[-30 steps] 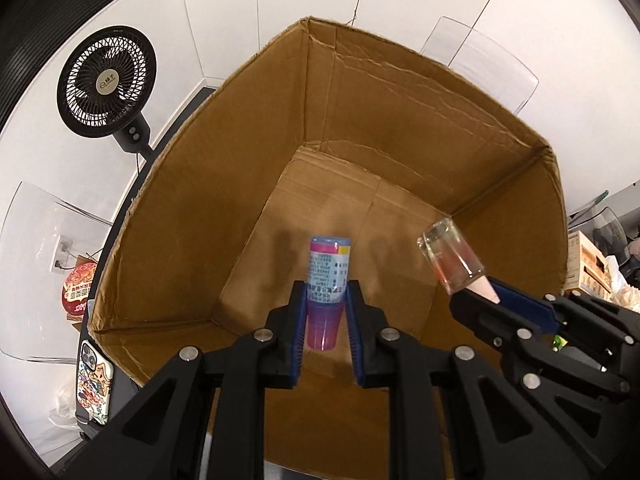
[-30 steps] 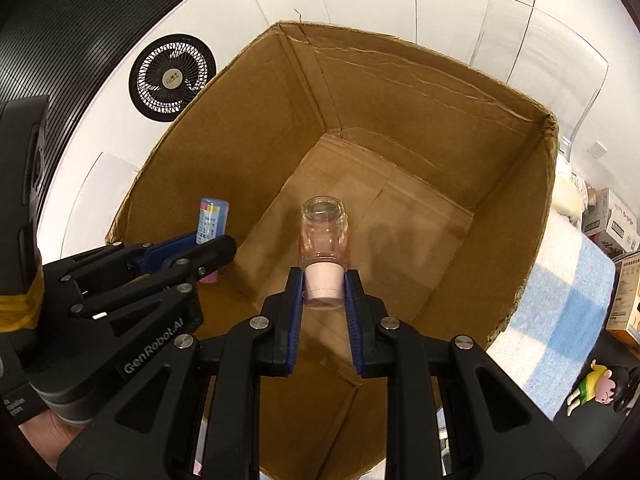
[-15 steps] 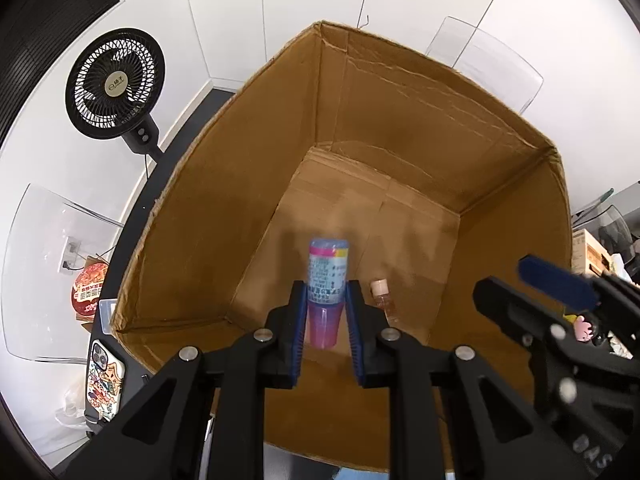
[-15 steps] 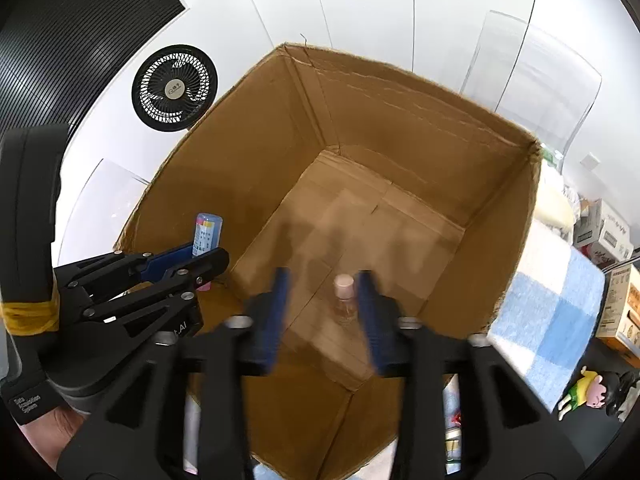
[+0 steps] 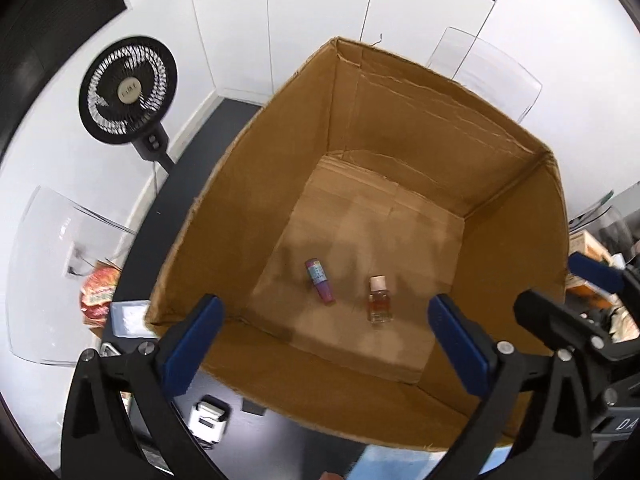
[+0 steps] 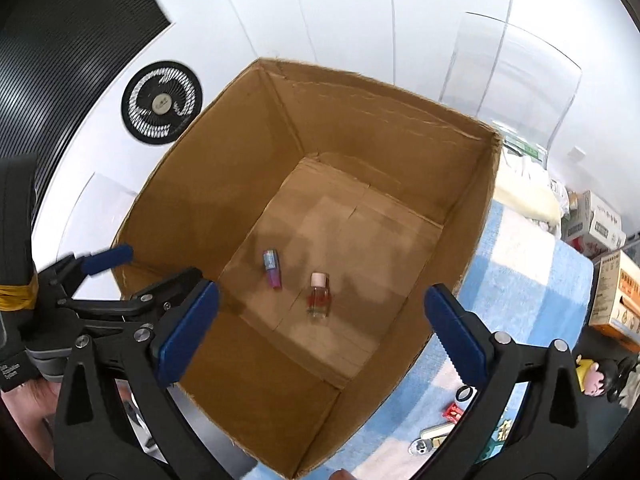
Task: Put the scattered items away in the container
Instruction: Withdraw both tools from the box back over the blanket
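The left gripper (image 5: 324,344) opens wide above the cardboard box (image 5: 400,128), holding nothing. On the box floor lie the purple tube (image 5: 319,281) and, just beside it to the right, the small glass bottle (image 5: 379,300). The right gripper (image 6: 320,332) likewise opens, empty. Drop-off looks complete; next, probably fetching the small items (image 6: 444,432) scattered on the blue checked cloth (image 6: 520,280).

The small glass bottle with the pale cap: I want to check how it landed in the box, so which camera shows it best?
The right wrist view: the glass bottle lies nearly centred on the cardboard box floor, cap and reddish contents clear. The left wrist view shows it too, lying flat, but slightly more off-centre and blurrier.
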{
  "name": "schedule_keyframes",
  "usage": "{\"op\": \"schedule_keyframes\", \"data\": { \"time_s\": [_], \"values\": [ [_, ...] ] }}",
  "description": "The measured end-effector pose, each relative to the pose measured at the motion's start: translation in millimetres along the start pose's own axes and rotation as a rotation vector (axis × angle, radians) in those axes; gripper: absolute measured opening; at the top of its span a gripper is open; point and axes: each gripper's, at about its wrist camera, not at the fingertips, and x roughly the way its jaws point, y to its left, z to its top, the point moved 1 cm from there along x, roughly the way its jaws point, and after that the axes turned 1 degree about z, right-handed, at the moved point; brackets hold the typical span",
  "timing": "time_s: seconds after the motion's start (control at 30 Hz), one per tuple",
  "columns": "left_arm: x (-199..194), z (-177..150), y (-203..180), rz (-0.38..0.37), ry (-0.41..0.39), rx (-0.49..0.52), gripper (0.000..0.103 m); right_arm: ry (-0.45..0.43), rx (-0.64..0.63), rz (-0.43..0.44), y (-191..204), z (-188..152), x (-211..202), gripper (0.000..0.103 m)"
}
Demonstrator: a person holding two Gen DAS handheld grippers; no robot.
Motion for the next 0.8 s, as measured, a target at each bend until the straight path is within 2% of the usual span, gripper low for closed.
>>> {"op": "schedule_keyframes", "data": {
  "time_s": [0.13, 0.33, 0.5, 0.57, 0.8],
  "values": [
    [-7.4, -2.0, 5.2, -0.047, -0.004, -0.024, 0.102, -0.017, 0.009, 0.003, -1.0, -1.9, -6.2, 0.103],
    [-20.9, -3.4, -0.2, -0.023, -0.068, -0.011, 0.102, -0.02, 0.013, -0.002, -5.1, -6.5, -12.7, 0.103],
    [-19.6, -10.4, -14.3, 0.026, -0.037, 0.084, 0.102, -0.025, 0.021, -0.004, -7.3, -8.8, -19.8, 0.103],
    [-18.8, -12.8, -14.0, 0.0, -0.021, 0.062, 0.102, -0.031, 0.021, -0.008, -8.2, -9.8, -24.0, 0.103],
    [-22.3, -19.5, -22.1, -0.008, -0.022, 0.057, 0.102, -0.033, 0.042, -0.015, -17.7, -20.0, -34.9, 0.103]
  ]
}}
